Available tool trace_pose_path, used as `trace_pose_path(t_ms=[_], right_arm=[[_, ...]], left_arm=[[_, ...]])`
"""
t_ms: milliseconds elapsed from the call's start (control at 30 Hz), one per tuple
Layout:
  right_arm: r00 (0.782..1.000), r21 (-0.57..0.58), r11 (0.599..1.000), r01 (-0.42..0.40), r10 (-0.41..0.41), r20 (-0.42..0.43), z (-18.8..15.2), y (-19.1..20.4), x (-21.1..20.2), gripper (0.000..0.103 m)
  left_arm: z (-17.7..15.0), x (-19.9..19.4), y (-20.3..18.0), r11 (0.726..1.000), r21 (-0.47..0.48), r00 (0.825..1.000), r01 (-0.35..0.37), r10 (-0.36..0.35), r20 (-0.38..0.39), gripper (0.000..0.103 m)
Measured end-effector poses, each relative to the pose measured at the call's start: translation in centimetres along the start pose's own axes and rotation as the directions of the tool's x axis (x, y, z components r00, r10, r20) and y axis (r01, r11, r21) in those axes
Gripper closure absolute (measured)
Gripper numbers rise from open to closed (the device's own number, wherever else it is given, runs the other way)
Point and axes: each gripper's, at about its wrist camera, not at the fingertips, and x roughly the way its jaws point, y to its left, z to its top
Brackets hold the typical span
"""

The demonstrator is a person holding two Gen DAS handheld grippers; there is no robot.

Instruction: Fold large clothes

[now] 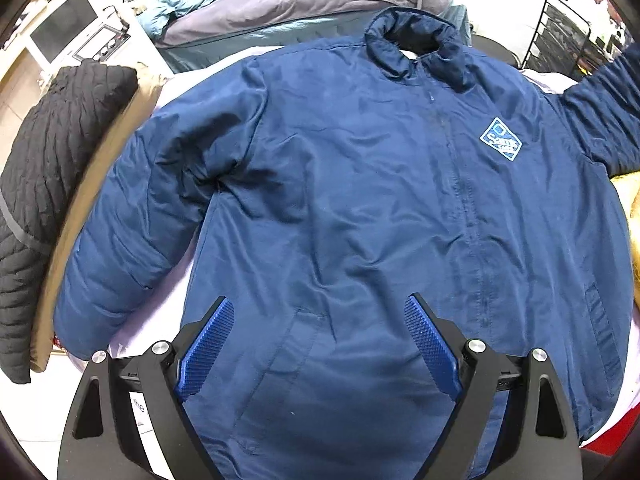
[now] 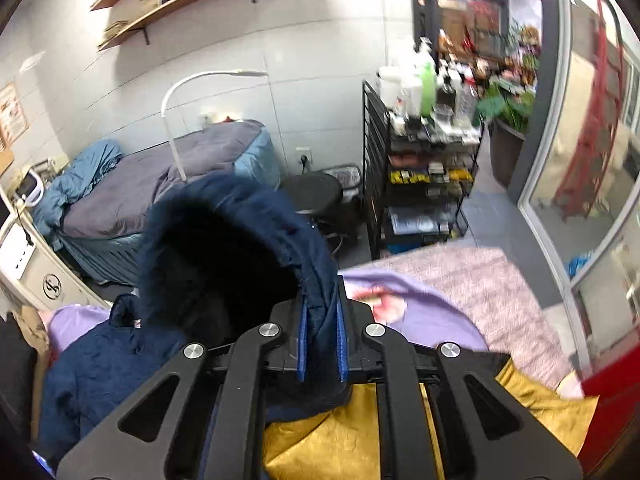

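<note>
A large navy padded jacket (image 1: 360,184) lies face up and zipped on a lilac sheet, collar at the far end, a light blue diamond logo (image 1: 501,139) on its chest. My left gripper (image 1: 320,308) hovers open over the lower front of the jacket, blue pads wide apart, nothing between them. The jacket's left-side sleeve (image 1: 120,248) lies flat along the body. Its other sleeve (image 1: 600,108) is lifted toward the upper right. In the right wrist view my right gripper (image 2: 321,308) is shut on that sleeve's cuff (image 2: 240,248), whose dark opening gapes toward the camera.
A black quilted jacket (image 1: 48,184) lies at the left on a tan edge. A grey and teal bedding pile (image 1: 280,12) sits behind the collar. Yellow fabric (image 2: 344,436) and a pink fuzzy blanket (image 2: 480,280) lie at the right. A black wire rack (image 2: 420,176) stands beyond.
</note>
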Motion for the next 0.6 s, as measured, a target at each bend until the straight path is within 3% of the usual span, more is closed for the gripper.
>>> trace_pose_path(t_ms=[133,233,333,433,600], right_arm=[[0.996,-0.016,0.996,-0.091,0.091,-0.021,-2.0,3.2,0.5,0.091],[0.968,0.003,0.970,-0.243,0.243,-0.059,-3.0,8.0,1.7,0.091],[0.948,-0.056,0.948,-0.313,0.308,-0.082,-3.8,13.9,2.8,0.091],[0.914,-0.088,0.913,-0.398,0.386,-0.129,-4.9,20.4,4.2,0.091],[0.863,-0.150,0.860,-0.488,0.449,-0.233,-8.0,30.6,7.0,0.091]], left_arm=[[0.5,0.3,0.3,1.000,-0.005,1.000,-0.008,0.008,-0.002,0.018],[1.1,-0.2,0.3,1.000,-0.007,1.000,-0.003,0.003,0.020,0.018],[1.5,-0.6,0.3,1.000,-0.010,0.999,-0.004,0.005,0.041,0.018],[1.6,-0.9,0.7,1.000,-0.031,0.999,0.002,-0.001,0.053,0.018],[0.4,-0.3,2.2,0.997,-0.075,0.999,-0.008,0.011,0.037,0.018]])
